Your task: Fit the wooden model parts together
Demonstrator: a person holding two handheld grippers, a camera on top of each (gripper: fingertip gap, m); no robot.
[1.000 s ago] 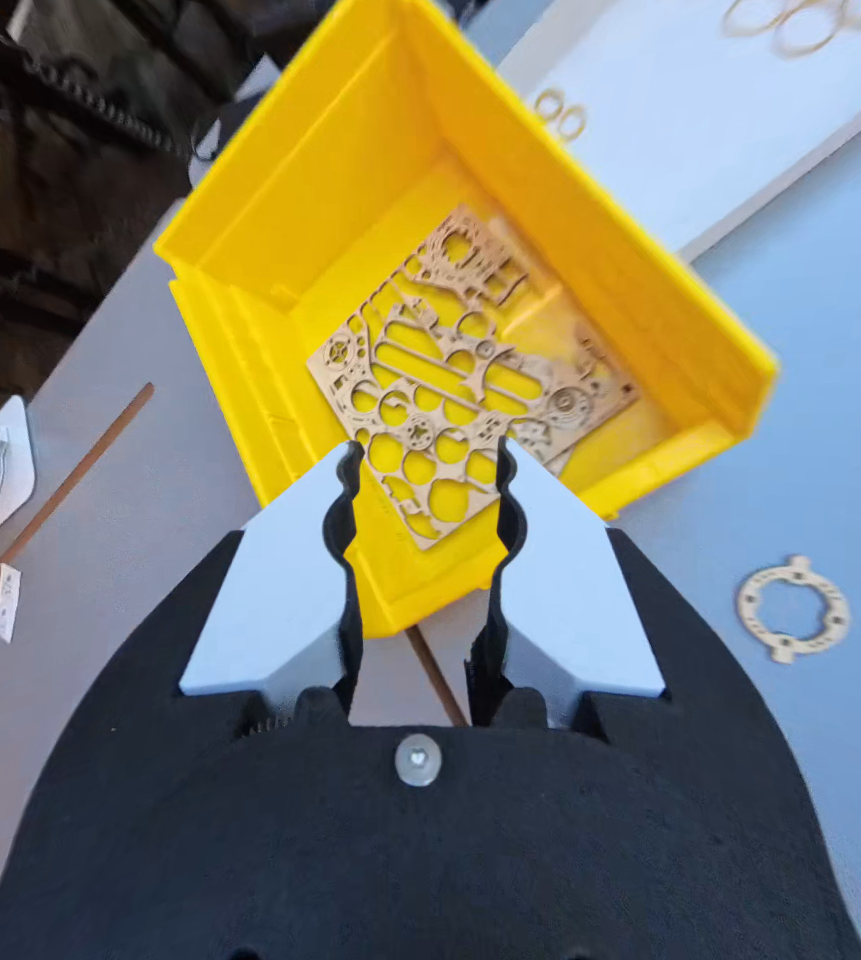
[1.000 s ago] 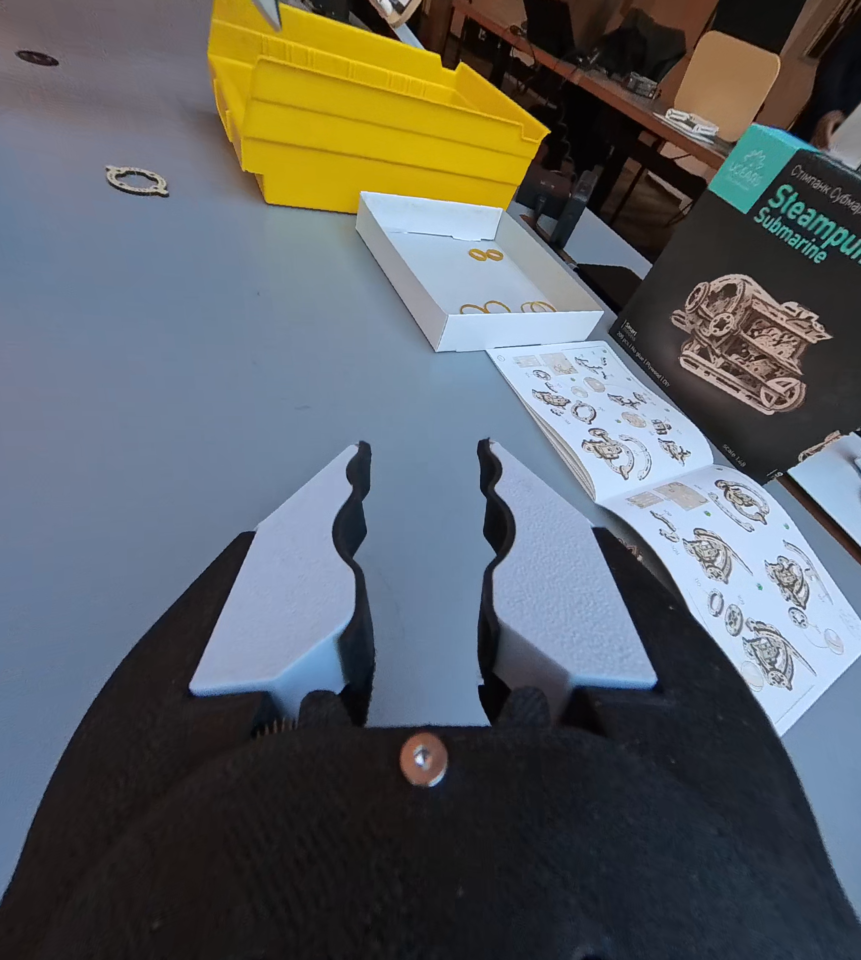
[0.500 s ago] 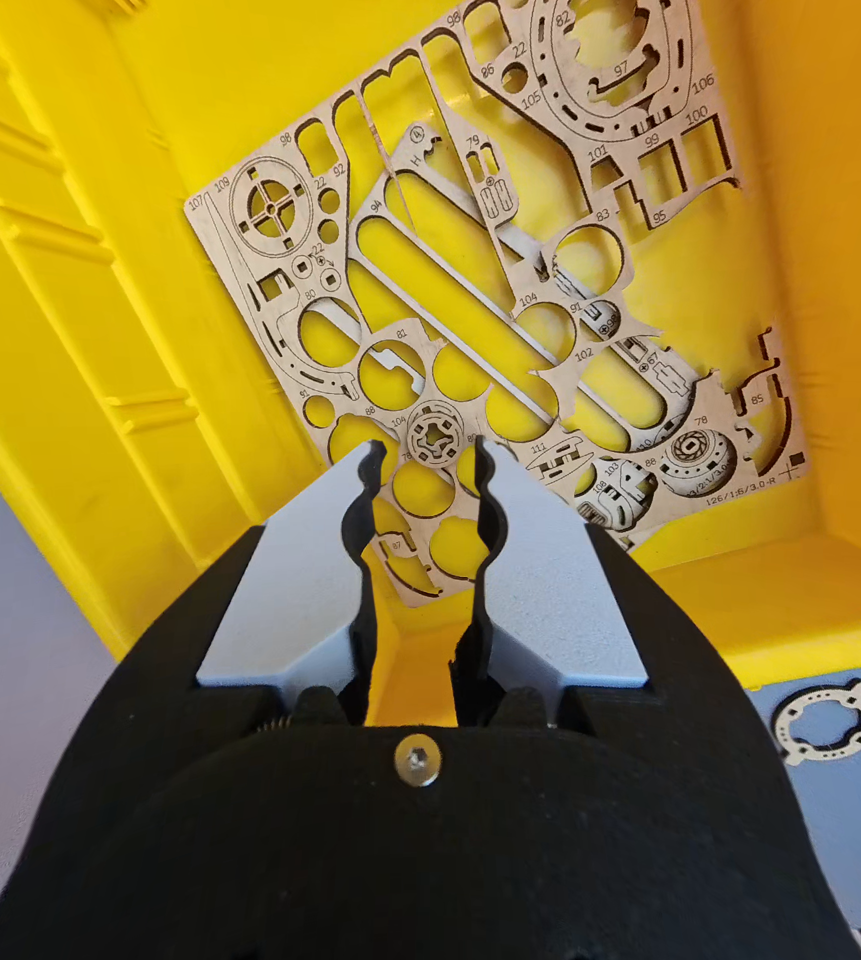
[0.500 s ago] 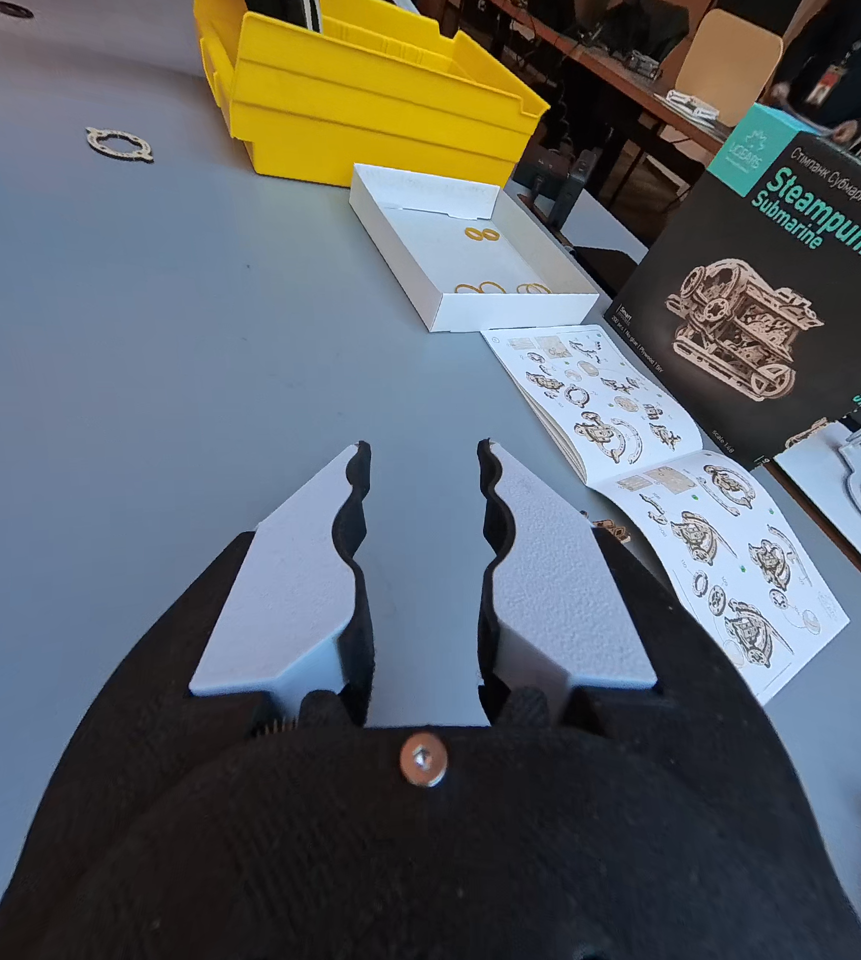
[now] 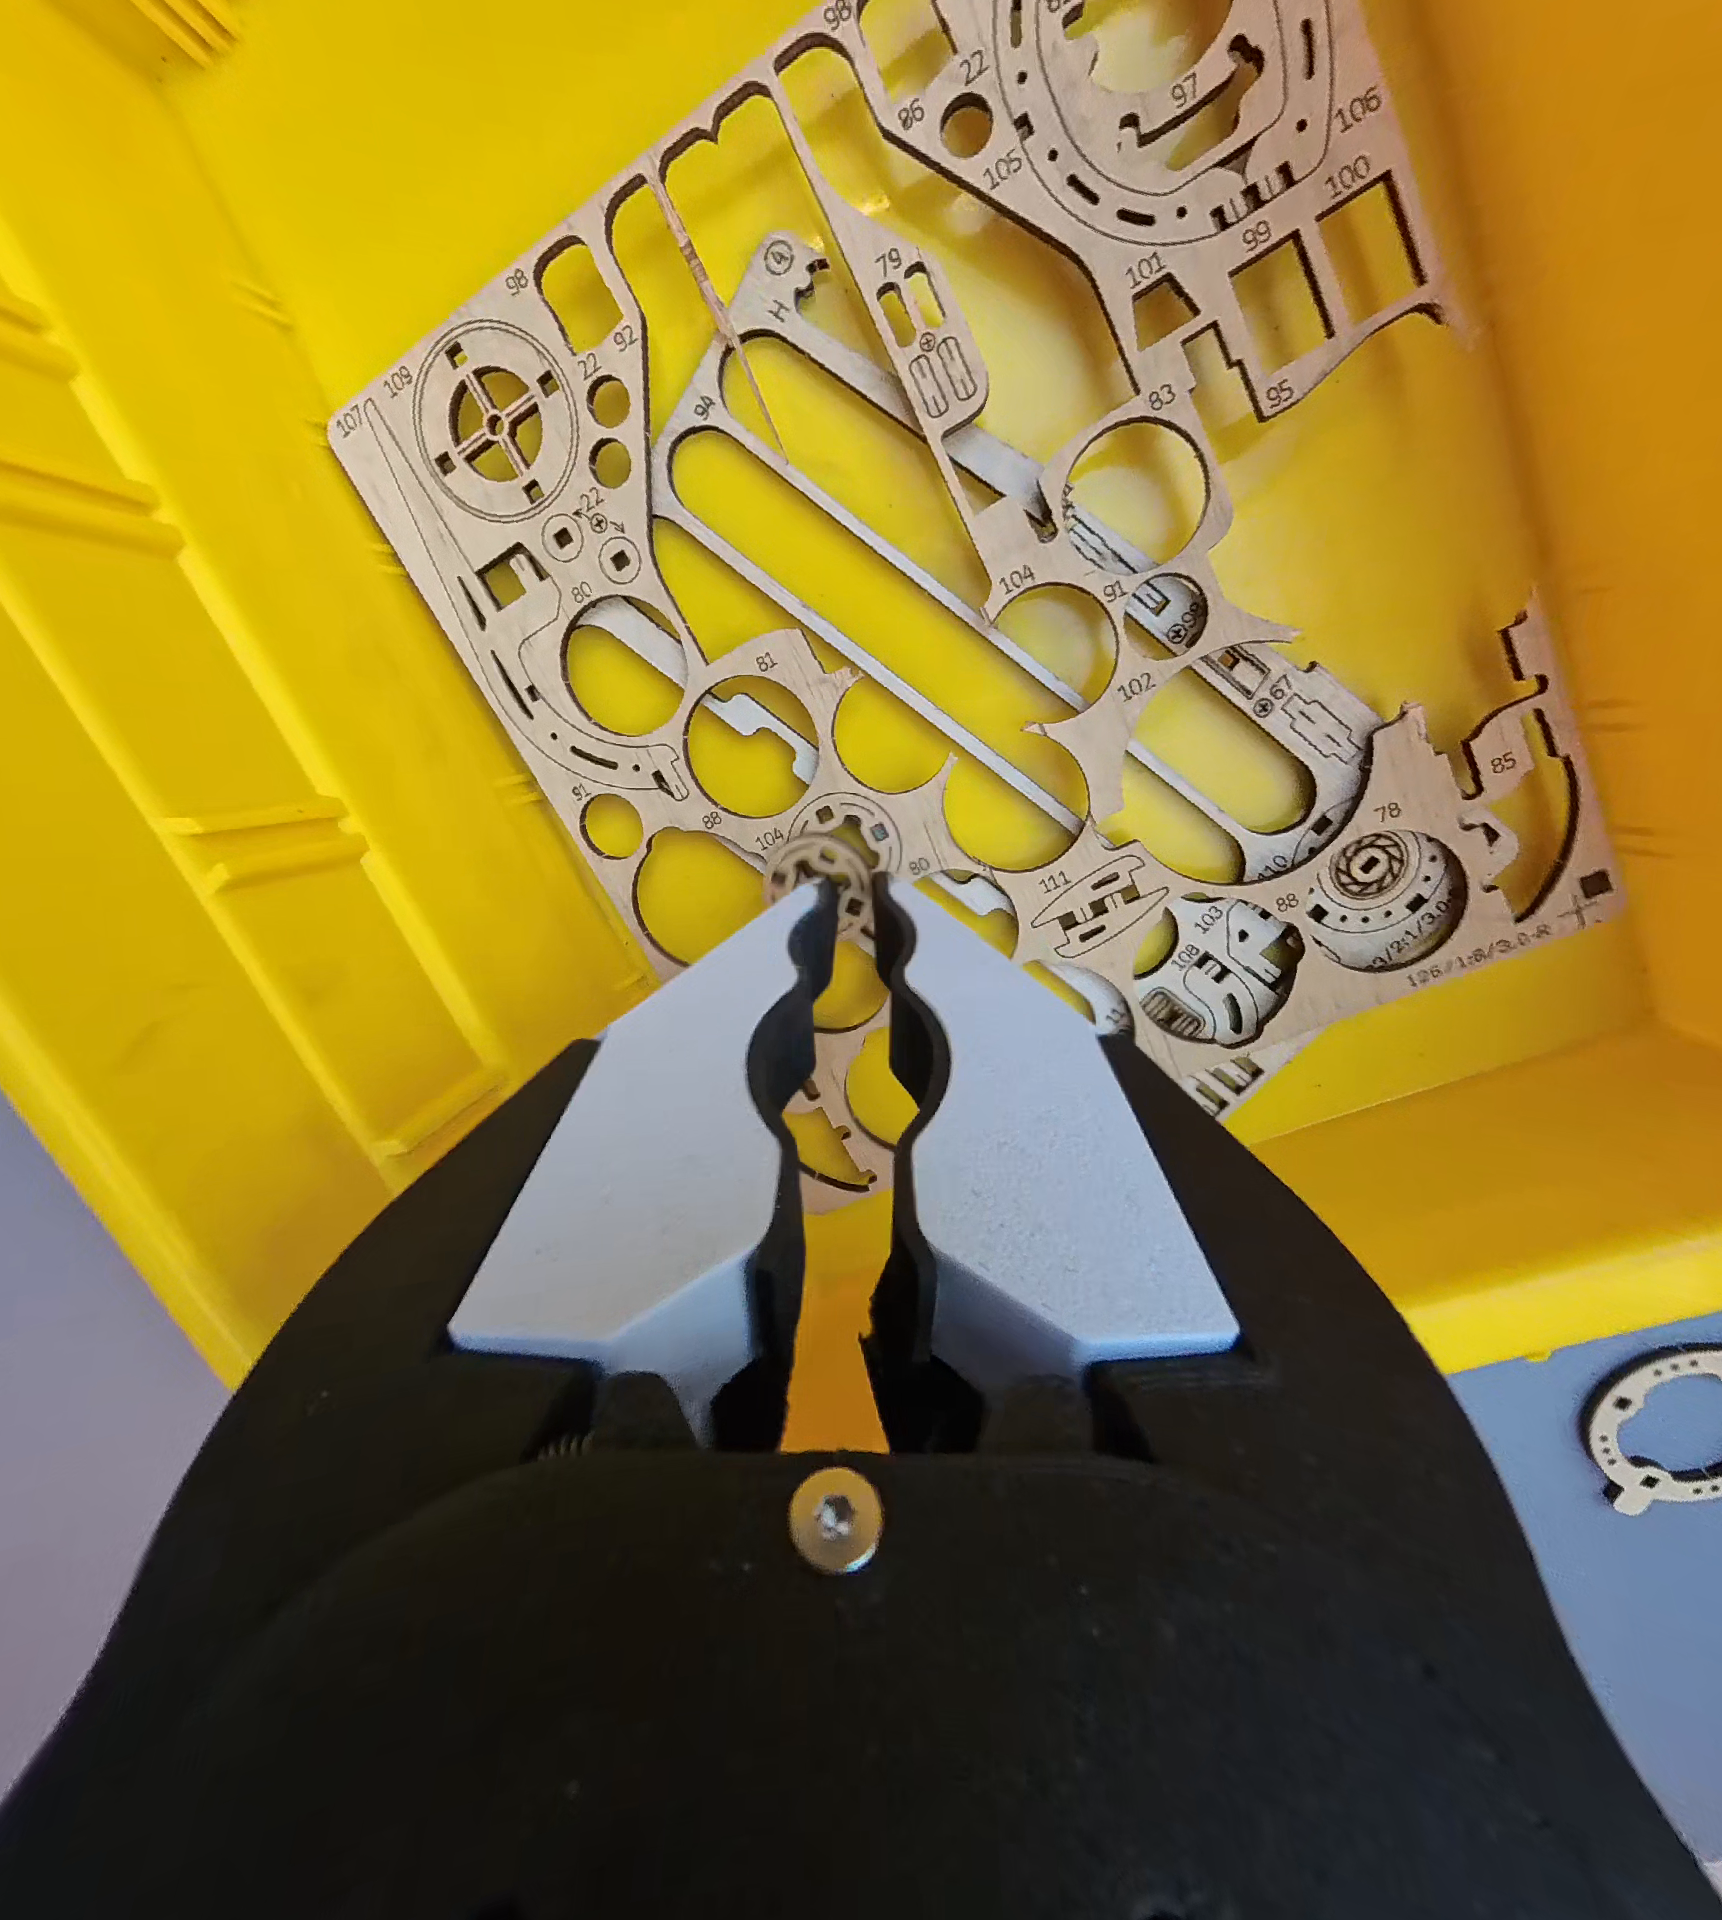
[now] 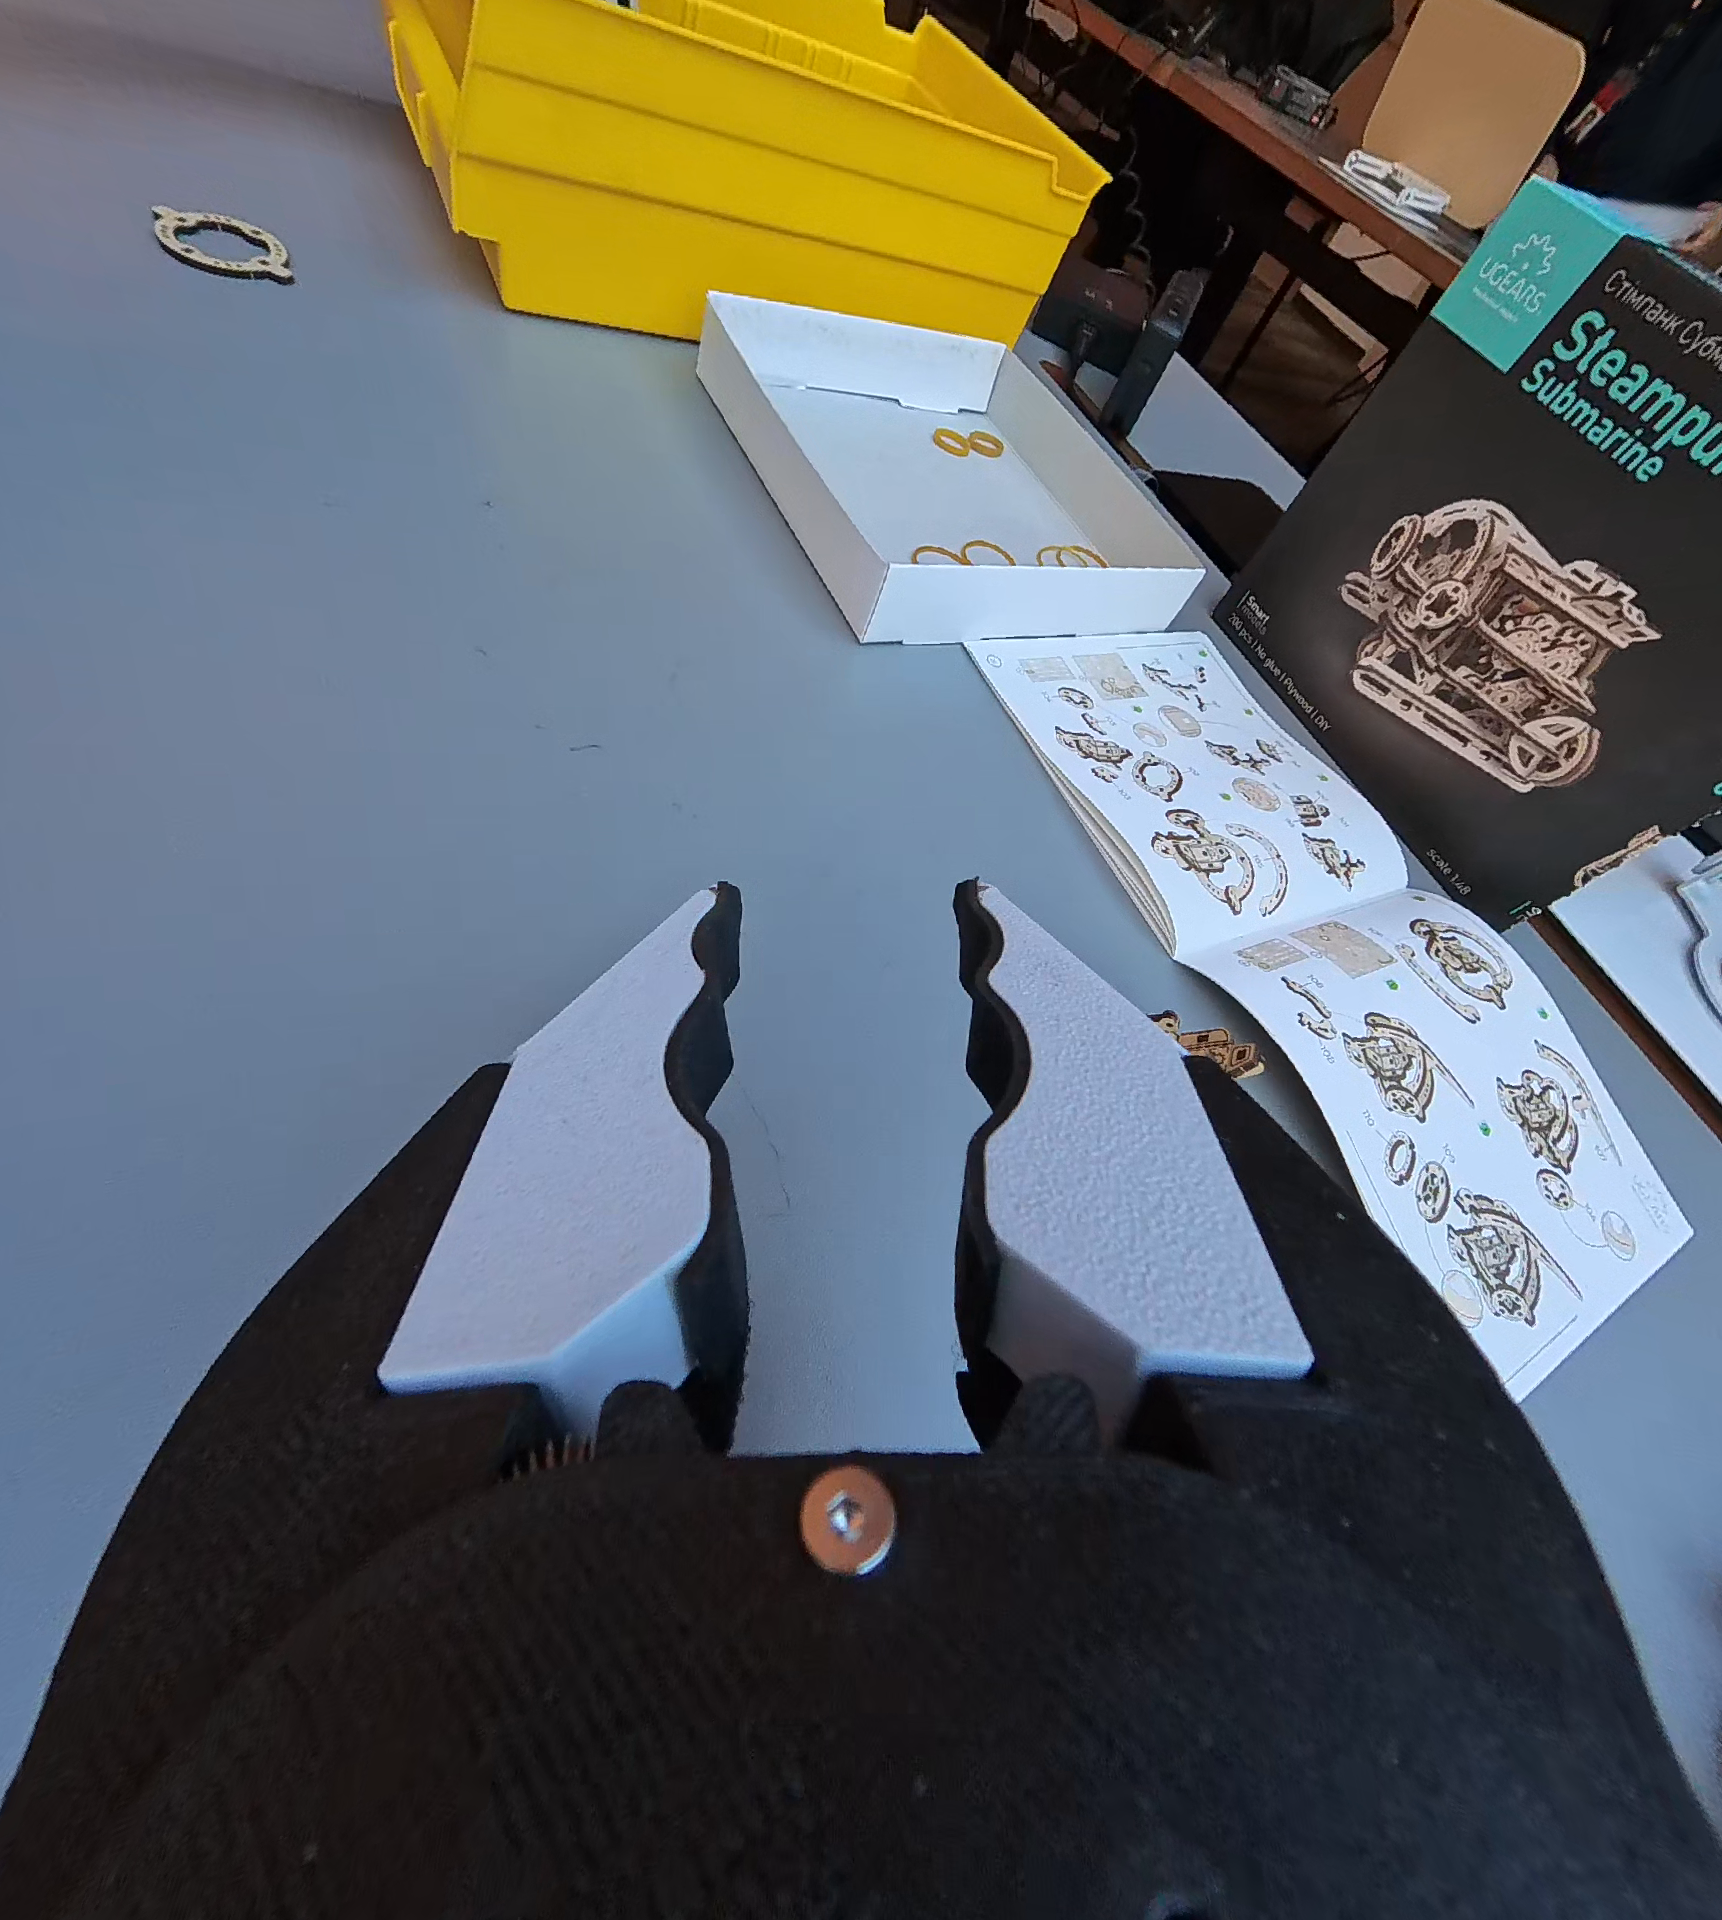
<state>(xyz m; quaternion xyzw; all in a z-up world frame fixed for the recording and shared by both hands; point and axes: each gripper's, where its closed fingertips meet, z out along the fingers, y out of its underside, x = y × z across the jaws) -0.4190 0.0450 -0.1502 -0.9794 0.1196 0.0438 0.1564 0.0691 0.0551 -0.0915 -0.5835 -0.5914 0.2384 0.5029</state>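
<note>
Left hand-held gripper (image 5: 834, 883), black body with pale grey fingers and wavy black pads, clenched at the tips on a small round gear-like wooden part (image 5: 821, 871) just above its socket in the sheet; right hand-held gripper (image 6: 841, 904) released, fingers well apart, hovering over bare grey bench (image 6: 317, 623) with nothing between them. Yellow plastic bin (image 5: 161, 727), smooth with ribbed walls, holding the laser-cut plywood sheet (image 5: 940, 582) flat on its floor, mostly punched out into round and slotted holes. Dark model box (image 6: 1522, 582) standing at the bench's far right, open instruction booklet (image 6: 1283, 914) lying before it, shallow white cardboard tray (image 6: 940, 499) beside the bin with a few thin tan rings inside. Loose notched wooden ring (image 5: 1693, 1436) flat on the bench just outside the bin. Judged from thin ply: very light, stiff but brittle, thin bridges of the sheet likely to snap if twisted, smooth faces apt to slip. Best taken by the rim across the flat faces, as held now, and lifted straight without bending.
</note>
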